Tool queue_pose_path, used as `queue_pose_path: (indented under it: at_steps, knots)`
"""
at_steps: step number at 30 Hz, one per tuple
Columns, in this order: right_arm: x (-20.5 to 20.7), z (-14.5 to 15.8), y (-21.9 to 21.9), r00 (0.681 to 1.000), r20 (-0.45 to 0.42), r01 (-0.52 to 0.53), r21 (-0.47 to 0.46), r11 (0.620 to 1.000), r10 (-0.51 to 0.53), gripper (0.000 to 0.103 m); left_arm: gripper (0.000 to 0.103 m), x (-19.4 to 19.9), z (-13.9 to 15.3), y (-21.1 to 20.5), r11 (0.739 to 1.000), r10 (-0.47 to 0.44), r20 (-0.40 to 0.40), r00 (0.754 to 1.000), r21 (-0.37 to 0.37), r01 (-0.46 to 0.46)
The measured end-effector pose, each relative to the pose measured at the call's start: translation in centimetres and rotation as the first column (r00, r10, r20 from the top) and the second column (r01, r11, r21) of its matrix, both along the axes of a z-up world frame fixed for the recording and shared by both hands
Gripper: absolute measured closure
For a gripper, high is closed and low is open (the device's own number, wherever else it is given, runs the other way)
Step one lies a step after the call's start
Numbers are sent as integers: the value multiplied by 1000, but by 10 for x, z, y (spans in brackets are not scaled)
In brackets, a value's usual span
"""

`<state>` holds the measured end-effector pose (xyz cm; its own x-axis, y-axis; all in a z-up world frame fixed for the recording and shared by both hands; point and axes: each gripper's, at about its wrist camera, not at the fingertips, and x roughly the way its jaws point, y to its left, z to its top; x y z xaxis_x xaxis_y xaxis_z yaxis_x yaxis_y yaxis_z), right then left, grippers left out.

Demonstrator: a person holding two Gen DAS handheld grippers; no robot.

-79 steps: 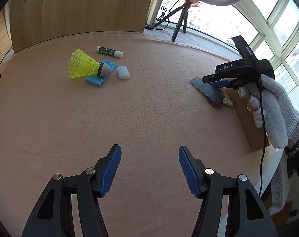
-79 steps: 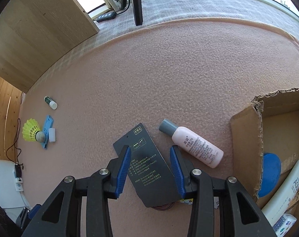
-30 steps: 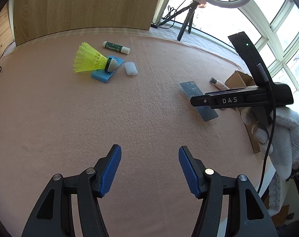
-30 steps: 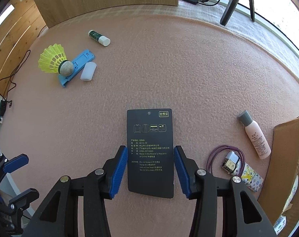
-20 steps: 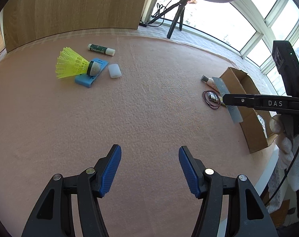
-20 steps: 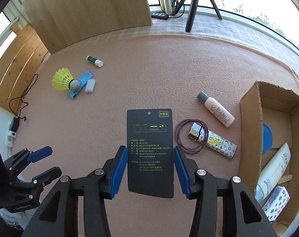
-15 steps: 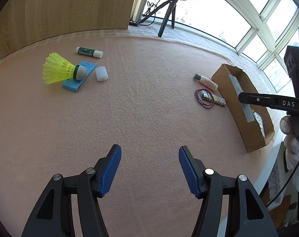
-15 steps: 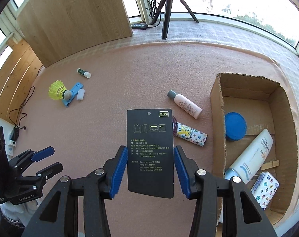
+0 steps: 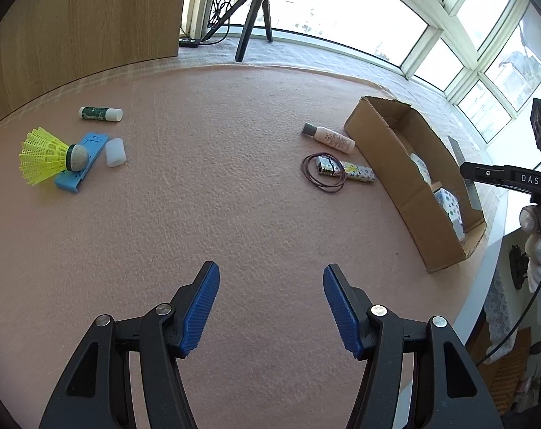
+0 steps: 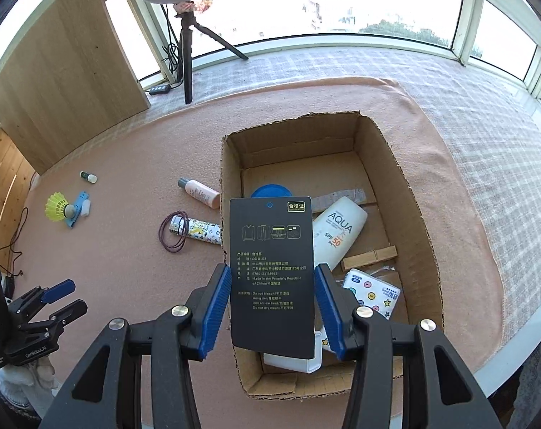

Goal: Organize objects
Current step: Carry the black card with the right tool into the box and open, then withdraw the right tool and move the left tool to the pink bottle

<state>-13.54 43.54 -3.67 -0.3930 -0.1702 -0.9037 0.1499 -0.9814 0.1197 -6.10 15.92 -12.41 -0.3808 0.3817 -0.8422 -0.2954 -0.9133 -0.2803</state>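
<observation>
Left wrist view: left gripper (image 9: 271, 304) hovering over the pink mat (image 9: 206, 214), fingers wide apart, nothing between them. Right gripper (image 9: 504, 177) now out past the cardboard box (image 9: 395, 143), no longer down by the mat as a moment ago.

Right wrist view: right gripper (image 10: 273, 307) clamped on the black hang tag (image 10: 271, 271), lifted from the mat and carried over the open box. Likely release next. Visible only here: box contents, including sunscreen tube (image 10: 338, 232) and blue lid (image 10: 270, 191).

open left gripper (image 9: 271, 305) — cardboard box (image 9: 388, 144), shuttlecock (image 9: 45, 157)
</observation>
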Motion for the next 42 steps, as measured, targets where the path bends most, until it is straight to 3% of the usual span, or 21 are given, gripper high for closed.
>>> queue_pose_path:
  at_steps: [13, 15, 18, 30, 42]
  knots:
    - [-2, -11, 31, 998, 13, 57, 5, 998, -57, 59, 39, 2, 2, 16, 1000, -26, -2, 1000, -9, 26]
    - [-3, -10, 31, 999, 7, 52, -5, 999, -52, 55, 39, 2, 3, 15, 1000, -23, -3, 1000, -9, 23]
    - [-2, -9, 29, 999, 3, 46, 0, 999, -46, 48, 39, 3, 3, 13, 1000, -18, -4, 1000, -11, 18]
    - [2, -1, 11, 1000, -15, 14, -12, 1000, -14, 48, 39, 5, 4, 2, 1000, -2, -5, 1000, -18, 2]
    - [7, 6, -16, 999, -17, -36, -108, 994, 34, 48, 39, -2, 3, -6, 999, 2, -7, 1000, -38, -2]
